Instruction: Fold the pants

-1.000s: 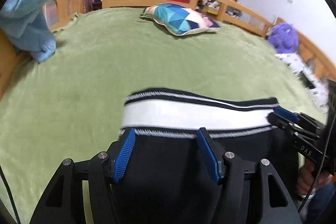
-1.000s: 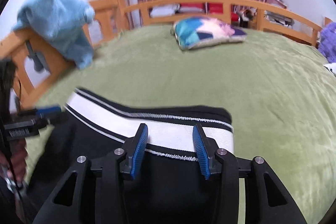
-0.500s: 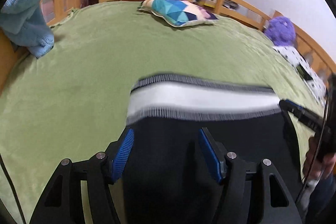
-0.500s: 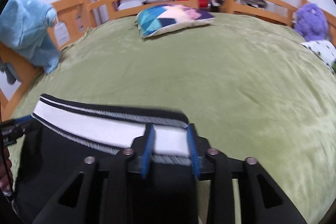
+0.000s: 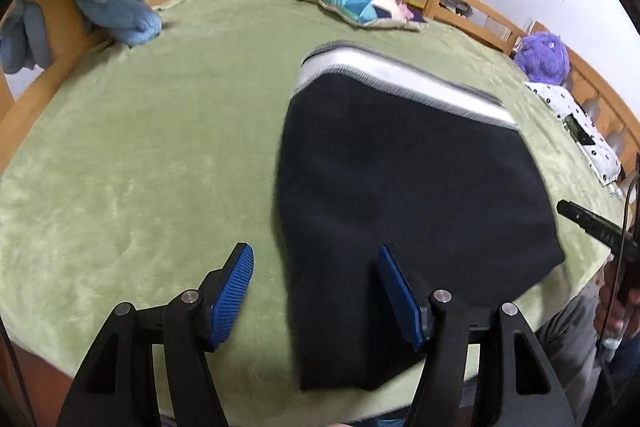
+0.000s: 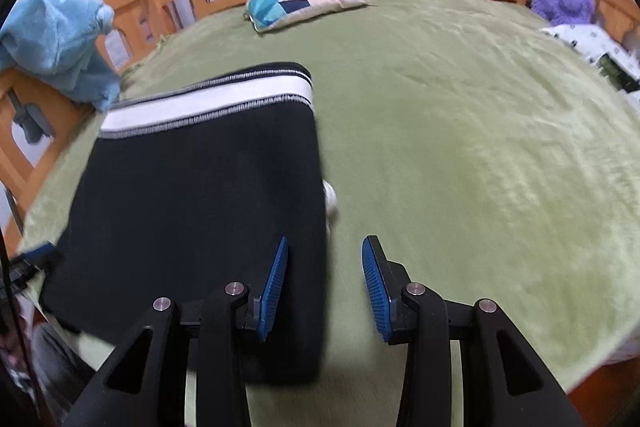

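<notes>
the pants lie flat on the green blanket near the front edge of the bed, as a dark rectangle with the white waistband at the far side. i judge that at least one fold is done, because the shape is compact and no separate legs are seen. whether one more fold is left, i cannot tell.

the left gripper has its jaws apart and holds nothing; the left edge of the pants lies between its pads. the right gripper is also wide apart and empty, over the right edge of the pants.

the left view shows the right gripper's tip beside the cloth. only the right view shows something small and white under the pants' right edge.
</notes>
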`<state>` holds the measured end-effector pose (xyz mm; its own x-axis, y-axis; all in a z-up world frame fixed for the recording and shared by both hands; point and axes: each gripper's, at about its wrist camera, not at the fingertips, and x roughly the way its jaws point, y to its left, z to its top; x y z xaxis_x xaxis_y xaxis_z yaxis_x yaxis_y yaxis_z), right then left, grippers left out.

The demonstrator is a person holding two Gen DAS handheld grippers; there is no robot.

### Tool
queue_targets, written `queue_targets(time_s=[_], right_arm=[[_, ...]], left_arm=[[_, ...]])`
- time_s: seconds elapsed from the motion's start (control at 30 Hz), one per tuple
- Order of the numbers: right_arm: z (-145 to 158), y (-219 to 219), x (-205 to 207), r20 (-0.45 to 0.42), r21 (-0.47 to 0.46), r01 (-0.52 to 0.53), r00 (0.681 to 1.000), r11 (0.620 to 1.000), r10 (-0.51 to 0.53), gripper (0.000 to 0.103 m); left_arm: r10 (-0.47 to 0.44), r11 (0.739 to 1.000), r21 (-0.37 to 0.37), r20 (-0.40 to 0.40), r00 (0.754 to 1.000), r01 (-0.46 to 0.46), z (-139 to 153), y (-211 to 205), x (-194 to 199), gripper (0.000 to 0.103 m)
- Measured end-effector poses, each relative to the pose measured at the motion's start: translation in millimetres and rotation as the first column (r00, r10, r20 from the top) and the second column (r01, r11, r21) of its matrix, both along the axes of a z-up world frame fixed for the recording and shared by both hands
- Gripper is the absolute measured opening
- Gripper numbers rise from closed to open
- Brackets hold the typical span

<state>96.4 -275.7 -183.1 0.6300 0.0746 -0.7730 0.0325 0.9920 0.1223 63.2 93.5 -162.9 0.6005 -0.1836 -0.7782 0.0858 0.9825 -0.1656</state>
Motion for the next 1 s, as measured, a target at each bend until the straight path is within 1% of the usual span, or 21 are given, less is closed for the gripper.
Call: queue_targets(time_s=[0.03,0.07,0.1,0.13,0.17,0.2,0.23,0.3,0.4,0.47,0.53,0.57,0.67,0.73,0.87,1.0], right_arm=[[8,3,-4,0.007,-0.024,0.007,1.0,1.0,-0.007,0.039],[19,6,-11,0.025,-0.036,0.013,1.0,0.999,-0.012,0.039],[30,9,-17,0.042,-0.042,0.018,0.999,0.999,-0.016,0.044],[40,12,-22,0.057,-0.045,0.02,0.998,0.999,-0.017,0.053],[52,15,-27,0.077,-0.051,0.022,0.997,0.998,-0.018,0.059],[65,19,-32,0.101,-0.058,0.024,0.995,0.998,-0.018,0.067],[78,22,-38,0.126,-0.068,0.029,0.992,0.997,-0.021,0.072],[99,27,-48,0.163,-0.069,0.037,0.986,0.997,-0.025,0.076],[126,30,-59,0.184,-0.06,0.046,0.982,0.997,-0.034,0.076],[137,29,-66,0.19,-0.052,0.052,0.981,0.997,-0.042,0.079],[147,30,-75,0.204,-0.058,0.061,0.978,0.996,-0.048,0.092],[151,31,-80,0.22,-0.067,0.062,0.974,0.996,-0.045,0.094],[163,36,-95,0.271,-0.109,0.064,0.962,0.992,-0.032,0.098],[167,39,-102,0.283,-0.111,0.061,0.959,0.992,-0.028,0.1],[169,42,-108,0.282,-0.107,0.06,0.959,0.992,-0.028,0.101],[168,39,-111,0.275,-0.094,0.063,0.961,0.994,-0.035,0.101]], left_arm=[[0.0,1.0,-0.003,0.017,1.0,0.0,9,-2,-3,0.062],[0.003,1.0,-0.005,0.044,0.999,-0.003,24,-7,-7,0.063],[0.004,1.0,-0.004,0.062,0.998,-0.004,35,-12,-10,0.063],[0.005,1.0,-0.001,0.085,0.996,-0.005,49,-19,-14,0.063],[0.006,1.0,-0.001,0.105,0.994,-0.006,60,-24,-18,0.063],[0.01,1.0,-0.001,0.121,0.993,-0.01,70,-29,-22,0.065],[0.015,1.0,0.0,0.133,0.991,-0.015,79,-34,-26,0.066],[0.022,1.0,0.004,0.157,0.987,-0.022,98,-44,-36,0.072],[0.042,0.999,-0.004,0.189,0.981,-0.042,116,-54,-48,0.078],[0.049,0.999,-0.006,0.196,0.979,-0.049,123,-58,-53,0.079],[0.058,0.998,-0.004,0.204,0.977,-0.058,129,-61,-60,0.081],[0.065,0.998,-0.002,0.211,0.975,-0.066,132,-61,-64,0.082],[0.077,0.996,0.016,0.216,0.973,-0.083,136,-63,-69,0.084],[0.083,0.996,0.024,0.221,0.972,-0.09,139,-66,-72,0.085],[0.082,0.994,0.051,0.237,0.968,-0.097,144,-70,-79,0.085],[0.098,0.992,0.048,0.243,0.965,-0.113,147,-68,-83,0.085]])
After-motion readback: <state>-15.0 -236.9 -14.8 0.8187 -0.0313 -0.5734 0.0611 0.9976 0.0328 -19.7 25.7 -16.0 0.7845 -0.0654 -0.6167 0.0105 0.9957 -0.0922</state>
